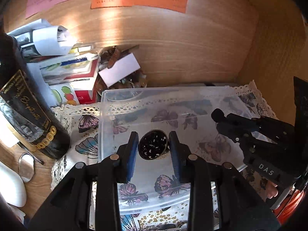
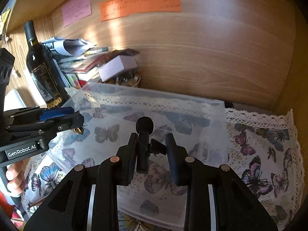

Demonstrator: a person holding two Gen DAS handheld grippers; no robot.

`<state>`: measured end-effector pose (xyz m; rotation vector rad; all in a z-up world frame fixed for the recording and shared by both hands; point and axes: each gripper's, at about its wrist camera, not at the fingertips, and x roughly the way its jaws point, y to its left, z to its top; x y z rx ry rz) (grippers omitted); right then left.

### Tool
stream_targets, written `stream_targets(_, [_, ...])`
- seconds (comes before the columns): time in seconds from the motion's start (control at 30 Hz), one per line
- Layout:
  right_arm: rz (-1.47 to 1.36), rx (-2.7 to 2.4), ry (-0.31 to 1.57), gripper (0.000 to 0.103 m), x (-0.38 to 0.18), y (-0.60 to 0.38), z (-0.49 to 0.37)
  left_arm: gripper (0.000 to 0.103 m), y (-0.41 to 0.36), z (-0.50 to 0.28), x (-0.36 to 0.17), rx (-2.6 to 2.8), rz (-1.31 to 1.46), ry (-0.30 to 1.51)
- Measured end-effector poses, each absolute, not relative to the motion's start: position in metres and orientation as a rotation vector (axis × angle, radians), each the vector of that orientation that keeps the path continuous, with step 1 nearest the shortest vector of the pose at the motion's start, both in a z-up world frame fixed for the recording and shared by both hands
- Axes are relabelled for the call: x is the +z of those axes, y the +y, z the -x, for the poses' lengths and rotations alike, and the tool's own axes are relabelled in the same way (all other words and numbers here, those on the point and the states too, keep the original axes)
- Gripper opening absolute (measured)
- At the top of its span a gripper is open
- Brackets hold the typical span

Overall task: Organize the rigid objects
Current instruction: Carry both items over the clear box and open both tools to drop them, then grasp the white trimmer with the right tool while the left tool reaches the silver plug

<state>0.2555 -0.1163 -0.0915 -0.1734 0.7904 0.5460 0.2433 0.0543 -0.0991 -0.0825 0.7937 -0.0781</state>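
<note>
Left gripper (image 1: 153, 144) nearest the lens, blue pads (image 1: 133, 154) clamped on either side of a round black disc (image 1: 153, 144) flecked with white, gilt-rimmed. The disc sits square between the fingertips, held above the floor of a clear plastic bin (image 1: 107, 119). The bin stands on a butterfly-print lace cloth (image 1: 84, 123). Wine bottle (image 1: 28, 104) upright at far left, beside a heap of boxes and papers (image 1: 67, 71).

Right gripper (image 2: 151, 146) over the same bin (image 2: 211, 115), grasping a small black microphone (image 2: 143, 144). It lies against the left pad, foam head poking forward past the fingertips, its side clip towards the right pad. Whether that pad touches the clip, cannot tell
</note>
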Motion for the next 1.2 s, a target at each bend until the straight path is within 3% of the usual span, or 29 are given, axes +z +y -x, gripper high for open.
stream_targets(0.1, [0.173,0.544,0.81,0.029,-0.094,-0.113,-0.257,0.032,0.055,-0.244,-0.101,-0.056,0.092,0.797])
stream_targets(0.2, [0.164,0.543,0.804,0.046,-0.09,-0.115,-0.254,0.039,0.053,-0.241,-0.098,-0.06,0.099,0.795])
stream_targets(0.27, [0.166,0.534,0.779,0.049,-0.084,-0.117,-0.25,0.049,0.053,-0.234,-0.092,-0.058,0.092,0.775])
stream_targets(0.5, [0.144,0.551,0.696,0.056,-0.055,-0.13,-0.224,0.07,0.052,-0.199,-0.064,-0.055,0.079,0.678])
stream_targets(0.57, [0.148,0.55,0.665,0.059,-0.047,-0.133,-0.214,0.088,0.053,-0.189,-0.057,-0.045,0.079,0.656])
stream_targets(0.63, [0.152,0.562,0.644,0.06,-0.041,-0.136,-0.203,0.095,0.053,-0.176,-0.05,-0.032,0.073,0.623])
stream_targets(0.83, [0.148,0.578,0.591,0.07,-0.028,-0.14,-0.164,0.099,0.049,-0.137,-0.038,-0.008,0.025,0.563])
stream_targets(1.2, [0.183,0.592,0.667,0.071,-0.057,-0.124,-0.117,0.102,0.054,-0.093,-0.075,0.039,-0.022,0.622])
